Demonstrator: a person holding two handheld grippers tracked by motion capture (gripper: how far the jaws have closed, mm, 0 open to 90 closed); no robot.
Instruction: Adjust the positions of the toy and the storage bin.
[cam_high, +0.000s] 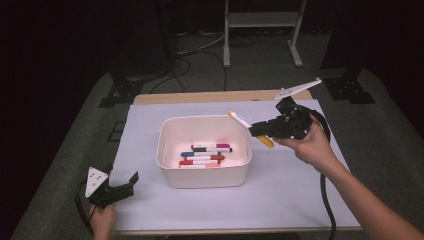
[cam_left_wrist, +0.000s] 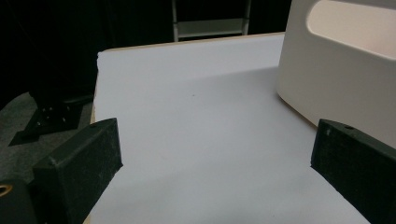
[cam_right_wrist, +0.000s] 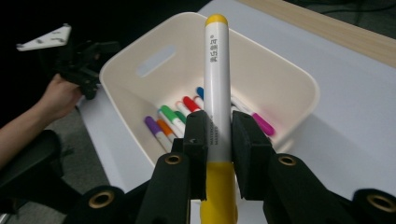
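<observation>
**A:** Starting at the lower left of the high view, what is there?

**B:** The left gripper (cam_high: 131, 181) rests at the near left corner of the white mat (cam_high: 150, 120), held by the person's left hand (cam_high: 101, 219). Its jaws stand wide apart with nothing between them. In the left gripper view the two black jaws sit at the lower left and lower right of the frame, bare mat between them, and the bin's outer wall fills the upper right.

**A:** And in the middle?

**B:** A cream bin (cam_high: 167, 160) sits on the mat at the frame's centre. Several markers (cam_high: 206, 154) lie flat on its floor, with red, blue, black and magenta caps; the right gripper view also shows purple, orange and green ones.

**A:** What is on the right?

**B:** The right gripper (cam_high: 256, 131), in the right hand (cam_high: 310, 145), hangs in the air just right of the bin, above its right rim. Its jaws are clamped on a yellow marker (cam_high: 240, 120).

**A:** How does that marker lie?

**B:** In the high view it slants from upper left to lower right, one yellow end over the bin, the other yellow end poking out below the jaws. In the right gripper view its white barrel runs straight up the middle of the frame, pads pressed on both sides.
</observation>
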